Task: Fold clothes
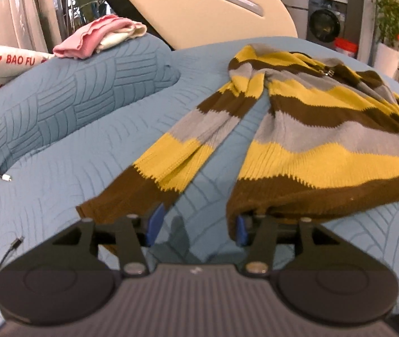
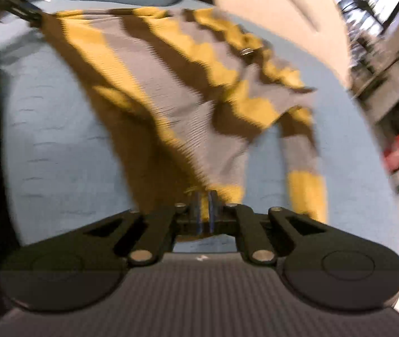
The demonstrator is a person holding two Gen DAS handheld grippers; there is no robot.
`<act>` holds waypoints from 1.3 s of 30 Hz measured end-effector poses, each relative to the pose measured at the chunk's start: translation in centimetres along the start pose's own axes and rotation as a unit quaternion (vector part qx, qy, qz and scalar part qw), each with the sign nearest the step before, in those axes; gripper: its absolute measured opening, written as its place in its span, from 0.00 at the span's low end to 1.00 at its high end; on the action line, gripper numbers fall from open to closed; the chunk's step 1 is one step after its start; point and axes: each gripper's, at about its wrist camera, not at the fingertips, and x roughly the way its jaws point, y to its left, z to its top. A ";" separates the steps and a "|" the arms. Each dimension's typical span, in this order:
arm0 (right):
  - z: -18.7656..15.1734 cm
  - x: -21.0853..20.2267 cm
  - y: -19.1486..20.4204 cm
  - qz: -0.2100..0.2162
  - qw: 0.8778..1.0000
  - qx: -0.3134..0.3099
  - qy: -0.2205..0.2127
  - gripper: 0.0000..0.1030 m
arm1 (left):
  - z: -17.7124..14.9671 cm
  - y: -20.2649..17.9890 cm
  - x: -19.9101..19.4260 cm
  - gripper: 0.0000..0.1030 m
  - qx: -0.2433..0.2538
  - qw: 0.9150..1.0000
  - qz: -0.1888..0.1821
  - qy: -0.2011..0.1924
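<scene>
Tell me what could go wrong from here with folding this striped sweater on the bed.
The striped sweater lies bunched near its zipper, so a fold now could trap wrinkles. The left gripper stands open with bare bedspread between its fingers; closing there might pinch bedding. The right gripper view is blurred; its grip is uncertain.

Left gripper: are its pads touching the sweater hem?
Apart. The left wrist view shows the left gripper open over bare bedspread, the striped sweater draped beside each pad.

Your work surface: a bed [image 1: 59, 185] under a blue quilted cover.
On it you have the striped yellow, brown and grey sweater [image 1: 325, 140] spread out, a matching blue pillow [image 1: 73, 92] at the far left, and a loose cable [image 1: 8, 252] near the left edge.
</scene>
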 end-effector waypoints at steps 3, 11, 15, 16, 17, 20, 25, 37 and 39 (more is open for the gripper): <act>1.0 0.6 2.5 -0.022 0.997 -0.072 -0.020 0.46 | 0.1 -0.4 -0.1 0.52 0.009 1.000 0.003 -0.008; 3.0 3.0 11.7 0.032 0.979 -0.193 -0.049 0.52 | 1.0 -0.4 -0.3 0.24 -0.023 0.999 -0.025 -0.033; 4.2 5.1 12.0 -0.002 0.986 -0.157 -0.063 0.52 | 1.4 -0.2 -1.1 0.23 -0.038 0.998 -0.035 -0.044; 4.3 5.4 12.2 -0.022 0.984 -0.166 -0.064 0.52 | 1.5 -0.1 -1.2 0.23 -0.041 0.997 -0.037 -0.045; 4.5 5.8 12.6 -0.047 0.979 -0.186 -0.068 0.52 | 1.5 0.0 -1.3 0.23 -0.043 0.997 -0.039 -0.046; 4.9 7.2 14.4 -0.090 0.957 -0.262 -0.085 0.52 | 1.6 0.1 -1.4 0.23 -0.048 0.997 -0.040 -0.047; 6.8 9.4 15.1 -0.106 0.948 -0.287 -0.087 0.50 | 1.5 0.2 -1.3 0.23 -0.054 0.997 -0.039 -0.048; 5.5 -0.3 14.4 0.005 0.952 -0.262 -0.156 0.10 | 0.9 3.3 -7.0 0.20 -0.083 0.993 -0.036 -0.072; 4.9 0.0 14.4 0.021 0.957 -0.253 -0.141 0.11 | -0.3 3.9 -5.8 0.20 -0.085 0.995 -0.031 -0.041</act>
